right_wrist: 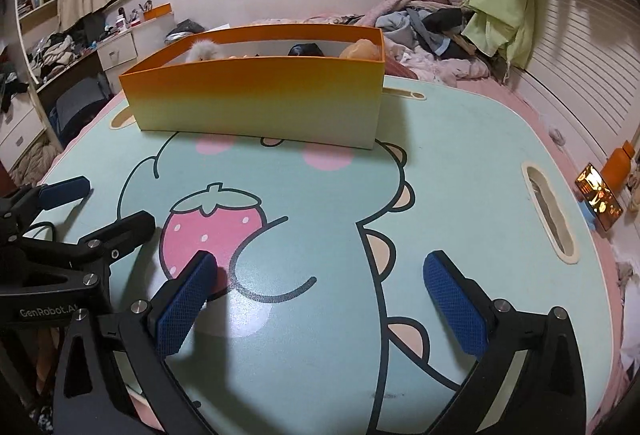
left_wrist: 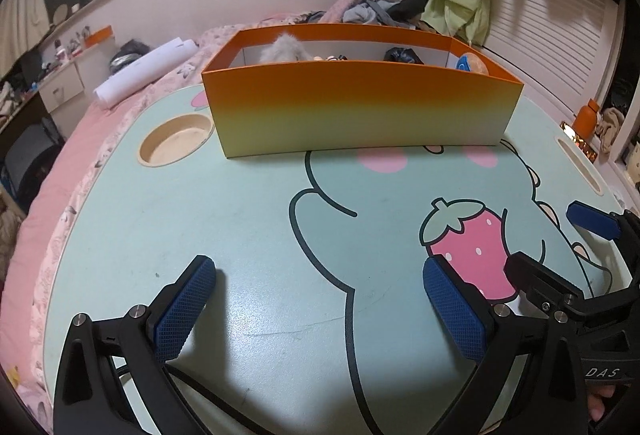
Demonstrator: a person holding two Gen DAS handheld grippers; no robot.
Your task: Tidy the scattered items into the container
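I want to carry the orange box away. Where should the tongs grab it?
Probably pinch a long wall of the orange box at its top rim, coming from above. The box is open-topped with thin upright walls, so one pad fits inside and one outside. Both left tongs and right tongs are open and empty.

Cluttered bed (right_wrist: 420, 35), white dresser (right_wrist: 116, 51)

Black-framed left tongs (left_wrist: 320, 277) and right tongs (right_wrist: 320, 273), blue cross-hatched pads, silver screws, black cable
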